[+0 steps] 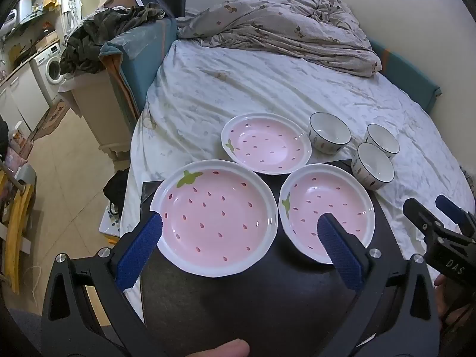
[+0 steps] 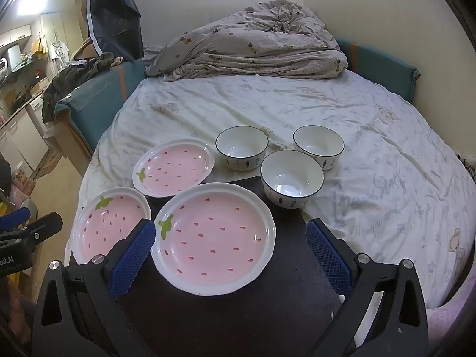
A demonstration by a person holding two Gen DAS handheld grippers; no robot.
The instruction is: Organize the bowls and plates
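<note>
Two wide claws hover over strawberry plates and bowls on a bed.
The left claw, nearest the lens, gapes empty above the left strawberry plate, which lies on a black board; the right strawberry plate sits at 3 o'clock of it, the far strawberry plate at 12. The right claw is spread wide too, empty. Three white bowls cluster at 1 o'clock on the bed sheet.

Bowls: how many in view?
3, all past the plates: far-left bowl, far-right bowl, nearest bowl on the dark board's edge. None stacked or hidden.
</note>
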